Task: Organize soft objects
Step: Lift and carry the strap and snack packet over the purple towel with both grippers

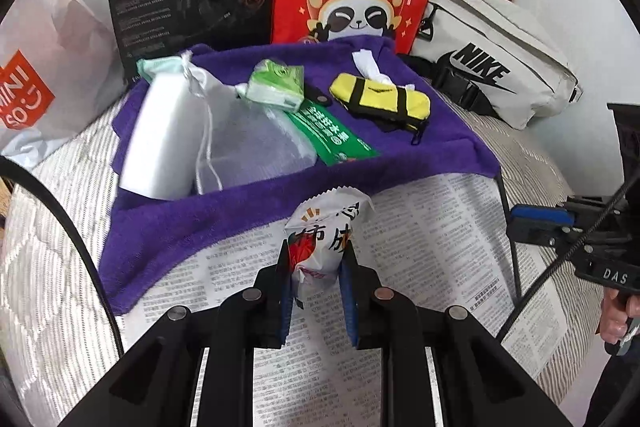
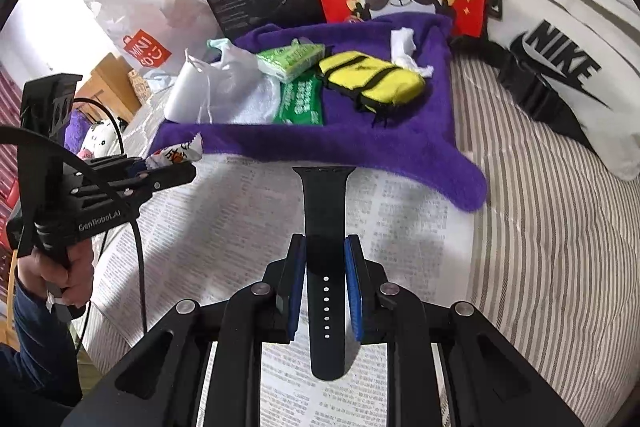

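Left wrist view: my left gripper [image 1: 316, 263] is clenching a white snack packet [image 1: 320, 239] above the newspaper [image 1: 420, 247], just near of the purple towel [image 1: 180, 227]. My right gripper [image 2: 325, 259] is grasping a black watch strap [image 2: 325, 211] over the same newspaper.

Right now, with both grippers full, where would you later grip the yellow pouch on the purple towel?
Grip the yellow pouch across its narrow middle, between its two black straps, coming from above. It lies flat and long on the purple towel, with bare towel at its near side; white tissue touches the far end.
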Demonstrator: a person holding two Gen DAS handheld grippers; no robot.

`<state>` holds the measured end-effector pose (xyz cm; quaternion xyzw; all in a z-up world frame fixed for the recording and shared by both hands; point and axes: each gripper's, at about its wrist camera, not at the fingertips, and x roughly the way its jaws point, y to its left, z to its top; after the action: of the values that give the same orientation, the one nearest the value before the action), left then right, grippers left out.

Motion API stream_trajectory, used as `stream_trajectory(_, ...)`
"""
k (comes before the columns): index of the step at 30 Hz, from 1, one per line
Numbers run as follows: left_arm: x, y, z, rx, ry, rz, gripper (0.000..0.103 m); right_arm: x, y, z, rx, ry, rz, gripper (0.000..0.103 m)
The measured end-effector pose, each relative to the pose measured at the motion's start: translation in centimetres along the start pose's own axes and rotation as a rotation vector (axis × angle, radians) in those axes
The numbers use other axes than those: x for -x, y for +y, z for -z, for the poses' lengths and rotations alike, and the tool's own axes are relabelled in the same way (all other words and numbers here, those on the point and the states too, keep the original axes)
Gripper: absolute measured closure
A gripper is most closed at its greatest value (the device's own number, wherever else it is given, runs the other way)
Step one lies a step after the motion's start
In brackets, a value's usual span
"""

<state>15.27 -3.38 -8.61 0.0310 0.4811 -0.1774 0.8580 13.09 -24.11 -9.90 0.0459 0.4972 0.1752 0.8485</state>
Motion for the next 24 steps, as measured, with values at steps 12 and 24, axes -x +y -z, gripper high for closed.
stream_trajectory(12, 0.9, 0.5, -0.7, 0.004, -0.007, 0.018, 0.083, -2.8, -1.0, 0.1, 0.016, 0.065, 0.002, 0.091)
stream_trajectory(24, 0.3, 1.2, -0.3, 0.034, 0.008, 0.046, 0.081, -4.4, -0.6, 2.1, 0.061, 0.109, 0.111, 0.071)
